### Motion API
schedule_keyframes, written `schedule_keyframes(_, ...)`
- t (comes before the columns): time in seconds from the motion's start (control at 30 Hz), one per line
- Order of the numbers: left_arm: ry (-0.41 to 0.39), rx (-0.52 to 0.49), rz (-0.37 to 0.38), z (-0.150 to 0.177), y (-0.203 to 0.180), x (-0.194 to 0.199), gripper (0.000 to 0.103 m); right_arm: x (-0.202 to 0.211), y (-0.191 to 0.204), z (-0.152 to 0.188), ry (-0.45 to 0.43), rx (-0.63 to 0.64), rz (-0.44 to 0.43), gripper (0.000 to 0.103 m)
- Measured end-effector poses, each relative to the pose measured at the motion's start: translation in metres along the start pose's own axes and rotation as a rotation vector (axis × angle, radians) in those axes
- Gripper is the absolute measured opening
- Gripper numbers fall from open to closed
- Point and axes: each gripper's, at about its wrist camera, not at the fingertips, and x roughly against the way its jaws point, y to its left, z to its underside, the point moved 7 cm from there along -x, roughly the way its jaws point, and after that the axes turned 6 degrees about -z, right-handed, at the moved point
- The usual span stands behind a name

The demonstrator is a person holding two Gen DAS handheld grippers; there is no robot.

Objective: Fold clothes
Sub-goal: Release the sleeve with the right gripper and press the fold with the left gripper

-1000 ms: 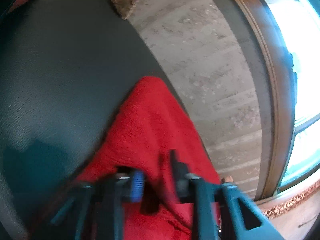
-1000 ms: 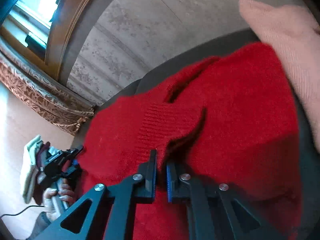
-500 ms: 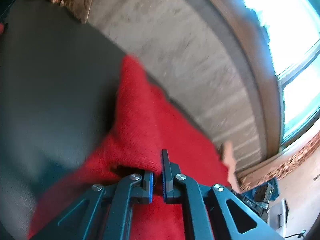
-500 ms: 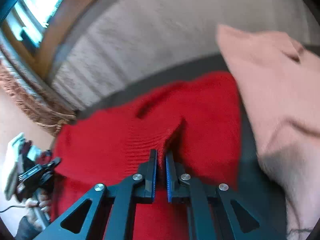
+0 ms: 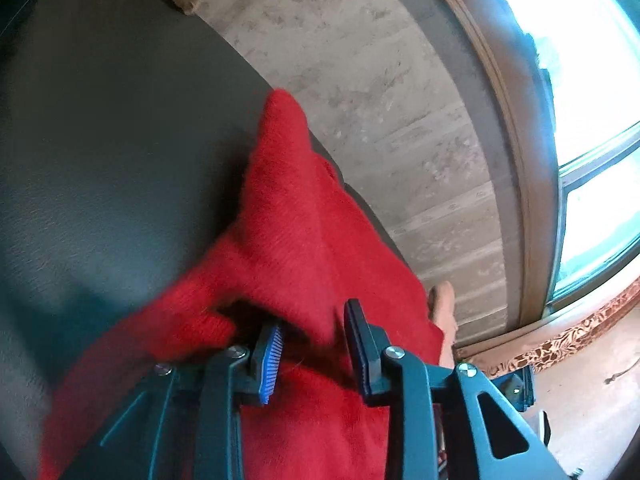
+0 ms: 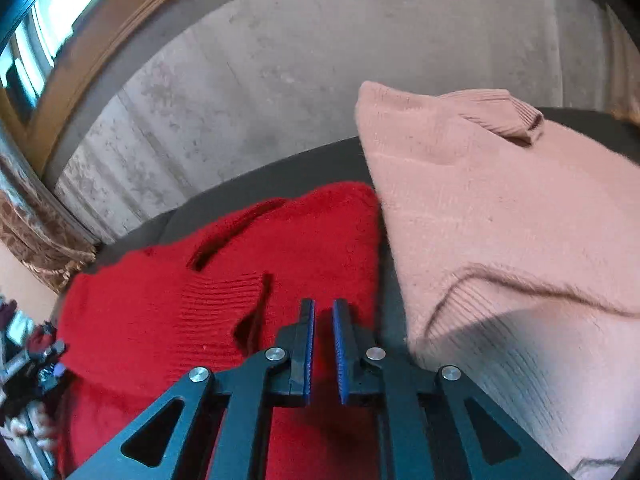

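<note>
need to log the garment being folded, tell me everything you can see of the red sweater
The red sweater is a fuzzy knit with a ribbed band and a dark slit-like opening near its middle. It lies partly folded on the dark surface, one corner pointing toward the wall. Its right edge meets the pink sweater. The left tongs stand open over a raised fold; the right tongs are slightly parted above it.

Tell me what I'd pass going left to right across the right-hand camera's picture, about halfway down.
Patterned curtain → red sweater → strip of dark surface → pink sweater.
</note>
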Motion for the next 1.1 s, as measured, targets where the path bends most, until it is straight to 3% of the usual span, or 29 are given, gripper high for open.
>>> schedule_keyframes(0.03, -0.013, -0.004, -0.008, 0.000, 0.003, 0.007, 0.029, 0.002, 0.003, 0.000, -0.004, -0.002, -0.027, 0.013)
schedule_keyframes(0.1, -0.016, 0.017, -0.011, 0.000, 0.010, 0.016, 0.030, -0.002, 0.019, 0.003, 0.028, -0.007, -0.130, 0.028)
schedule_keyframes(0.13, -0.011, 0.030, 0.004, 0.000, 0.010, 0.016, 0.030, -0.004, 0.025, 0.004, 0.042, -0.002, -0.157, 0.048)
schedule_keyframes(0.17, -0.005, 0.036, 0.013, -0.001, 0.009, 0.015, 0.030, -0.006, 0.032, 0.005, 0.050, 0.030, -0.161, 0.058)
schedule_keyframes(0.23, 0.003, 0.023, 0.003, -0.001, 0.003, 0.010, 0.030, -0.015, 0.046, 0.004, 0.078, 0.077, -0.185, 0.058)
schedule_keyframes(0.27, 0.008, 0.010, -0.007, -0.002, -0.001, 0.006, 0.031, -0.022, 0.052, 0.004, 0.098, 0.089, -0.201, 0.062)
schedule_keyframes(0.33, 0.017, -0.007, -0.053, -0.003, -0.005, -0.004, 0.032, -0.041, 0.055, 0.002, 0.142, 0.114, -0.162, 0.067)
schedule_keyframes(0.4, 0.012, -0.002, -0.083, -0.006, -0.004, -0.011, 0.032, -0.060, 0.054, 0.002, 0.182, 0.135, -0.116, 0.067)
schedule_keyframes(0.43, 0.007, 0.005, -0.087, -0.008, -0.003, -0.014, 0.032, -0.064, 0.055, 0.002, 0.184, 0.149, -0.100, 0.061)
schedule_keyframes(0.47, 0.010, 0.013, -0.104, -0.009, 0.001, -0.018, 0.032, -0.067, 0.056, 0.001, 0.186, 0.164, -0.085, 0.038)
schedule_keyframes(0.5, 0.011, 0.025, -0.115, -0.009, 0.004, -0.019, 0.025, -0.068, 0.059, 0.000, 0.189, 0.182, -0.084, 0.020)
schedule_keyframes(0.53, 0.008, 0.037, -0.118, -0.010, 0.007, -0.019, 0.024, -0.065, 0.064, -0.002, 0.188, 0.203, -0.098, 0.010)
schedule_keyframes(0.67, -0.113, -0.062, -0.164, -0.011, -0.001, 0.005, 0.023, -0.042, 0.080, -0.009, 0.111, 0.341, -0.037, 0.010)
schedule_keyframes(0.73, -0.137, -0.077, -0.170, -0.012, -0.003, 0.007, 0.025, -0.050, 0.069, -0.006, 0.123, 0.338, 0.017, 0.011)
schedule_keyframes(0.83, -0.143, -0.093, -0.172, -0.018, -0.011, 0.005, 0.027, -0.065, 0.047, 0.004, 0.155, 0.296, 0.080, 0.025)
schedule_keyframes(0.93, -0.149, -0.109, -0.174, -0.023, -0.020, 0.002, 0.029, -0.052, 0.046, -0.002, 0.096, 0.291, 0.112, 0.061)
schedule_keyframes(1.03, -0.156, -0.125, -0.177, -0.029, -0.029, -0.001, 0.029, -0.031, 0.064, -0.012, 0.006, 0.348, 0.130, 0.062)
schedule_keyframes(1.1, -0.160, -0.136, -0.178, -0.033, -0.035, -0.003, 0.030, -0.024, 0.092, -0.017, -0.024, 0.376, 0.051, 0.067)
